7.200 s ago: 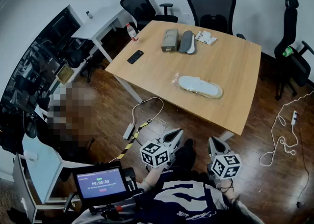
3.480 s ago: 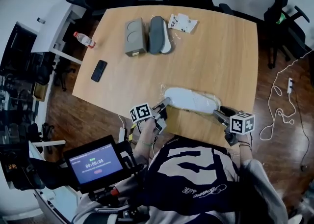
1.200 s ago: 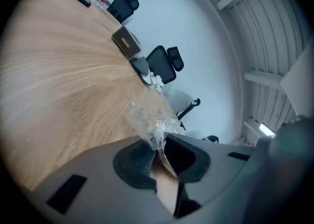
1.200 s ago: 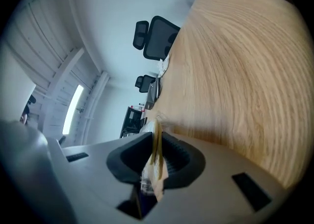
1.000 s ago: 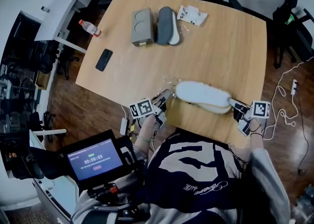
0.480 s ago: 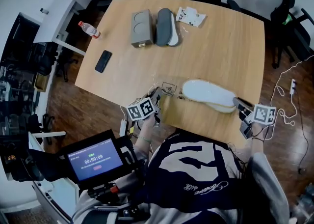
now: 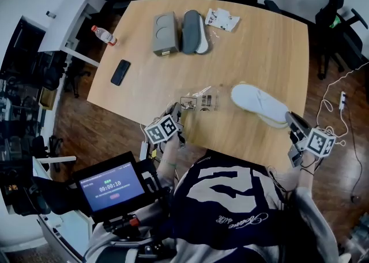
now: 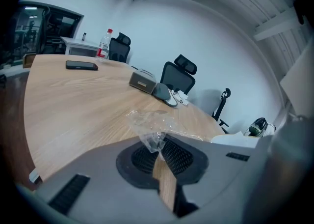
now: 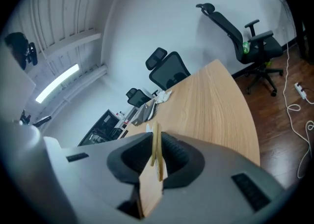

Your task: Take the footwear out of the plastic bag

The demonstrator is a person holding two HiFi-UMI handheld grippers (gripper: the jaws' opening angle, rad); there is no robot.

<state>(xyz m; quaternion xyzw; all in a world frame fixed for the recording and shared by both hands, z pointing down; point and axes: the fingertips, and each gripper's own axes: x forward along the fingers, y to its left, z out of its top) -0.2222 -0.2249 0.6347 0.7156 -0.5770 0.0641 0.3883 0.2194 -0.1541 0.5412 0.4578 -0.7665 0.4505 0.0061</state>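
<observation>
Left hand-held gripper [image 8: 158, 142]: clamped on a twisted pinch of the clear plastic bag [image 8: 147, 122], low at the near edge of the surface [image 7: 259, 48].
Right hand-held gripper [image 9: 156, 154]: closed on the thin yellowish sole edge of the slipper [image 9: 155, 144], at the near right corner.
Slipper: white and flat, its heel end in the right hand-held gripper [image 7: 290, 119], with the toe pointing left toward the bag.
Bag: the plastic bag [image 7: 202, 101] lies slack and flattened between the left hand-held gripper [image 7: 174, 113] and the slipper [image 7: 256, 101]. The toe looks just clear of its mouth, though whether any film clings to it I cannot tell.
Step in hand: drawing the slipper free, which seems nearly done.
Doing it well: hold the bag pinch firm and low as an anchor, pull the slipper straight along its length to the right, and keep it level so the toe does not snag. Set it down apart from the bag.
Risk: the grip is on a thin edge only, so a twist could let it slip.
Far side: a grey box [image 7: 164, 32], a grey slipper [image 7: 193, 31], a small packet [image 7: 222, 19], a phone [image 7: 120, 72] and a bottle [image 7: 104, 35], all well apart from the work.
Writing: there is dark print on the bag, too small to read. The screen [image 7: 112, 188] at the near left seems to show 00:00:10.
</observation>
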